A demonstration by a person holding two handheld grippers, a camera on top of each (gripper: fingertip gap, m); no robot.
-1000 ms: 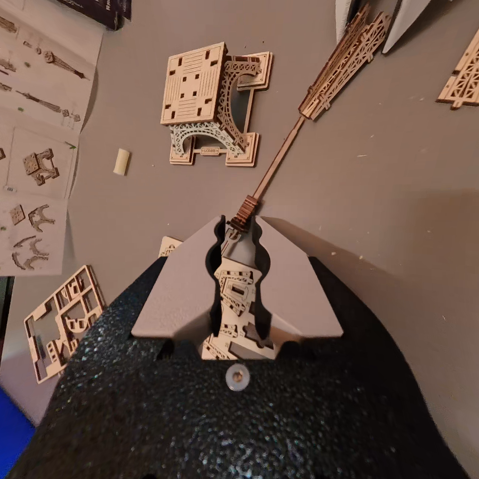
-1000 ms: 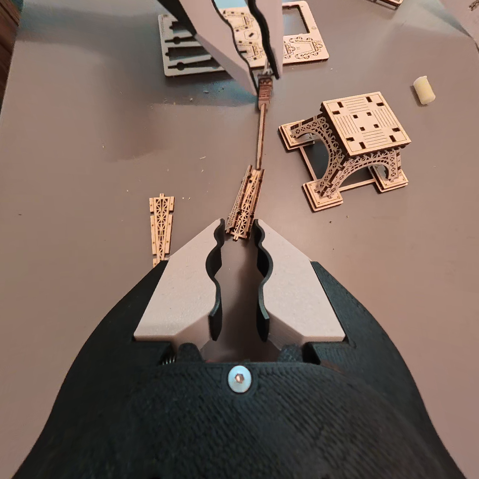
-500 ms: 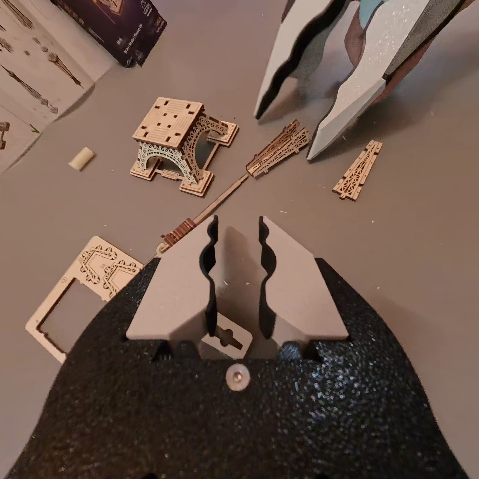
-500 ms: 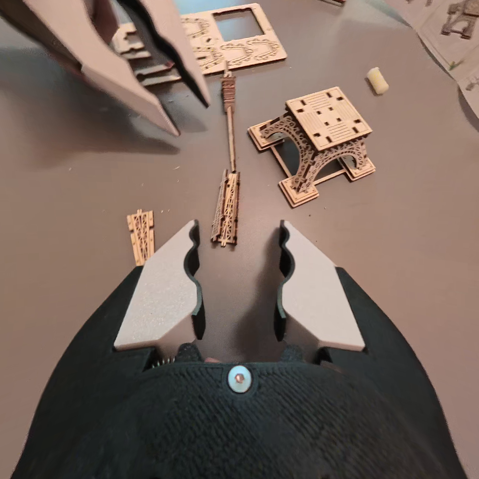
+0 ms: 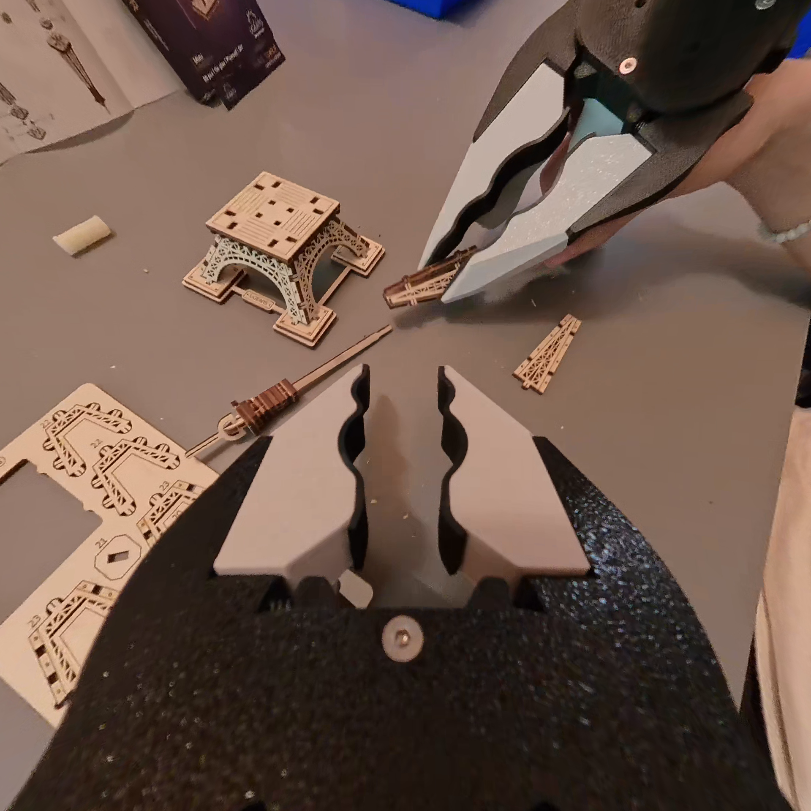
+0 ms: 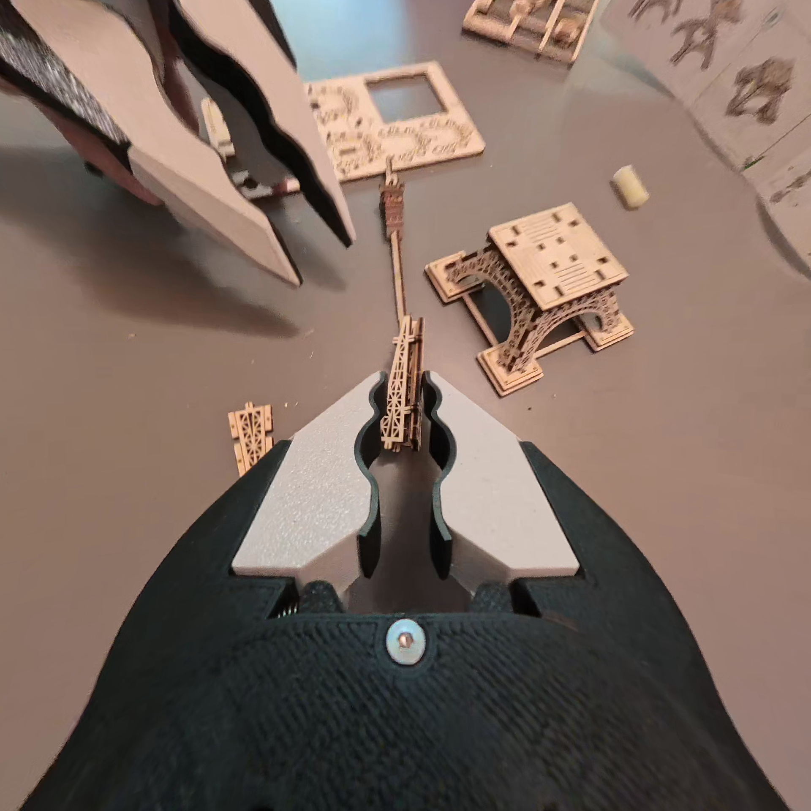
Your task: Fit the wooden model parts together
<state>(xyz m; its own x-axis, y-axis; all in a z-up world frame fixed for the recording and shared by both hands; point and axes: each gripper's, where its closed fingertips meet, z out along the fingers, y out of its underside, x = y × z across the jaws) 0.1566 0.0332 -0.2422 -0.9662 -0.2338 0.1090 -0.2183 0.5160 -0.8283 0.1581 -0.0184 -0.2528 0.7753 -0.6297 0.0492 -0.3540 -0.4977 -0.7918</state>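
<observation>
Since the earlier frames the right gripper has closed from a wide spread onto the lattice tower section, and the left gripper has let go of the spire rod and drawn back from it.

Writing: the cut-out parts sheet at the desk's near left edge is carrying small printed part numbers; the dark box at the far left is bearing pale lettering; the tower base is showing a small engraved plate on its front bar. None is reproduced here.

Left to right in the left wrist view: a folded instruction sheet is lying at the far left corner, a pale cylinder beside it, then the tower base standing upright mid-desk. The spire rod is lying flat just left of the left gripper's fingers, which are standing spread apart with nothing between them. The right gripper is pinching the lattice tower section at its fingertips, the narrow end projecting toward the rod tip, not touching it. A flat lattice panel is lying on the desk near the right edge, apart from both grippers. A person's hand is gripping the right tool.
</observation>
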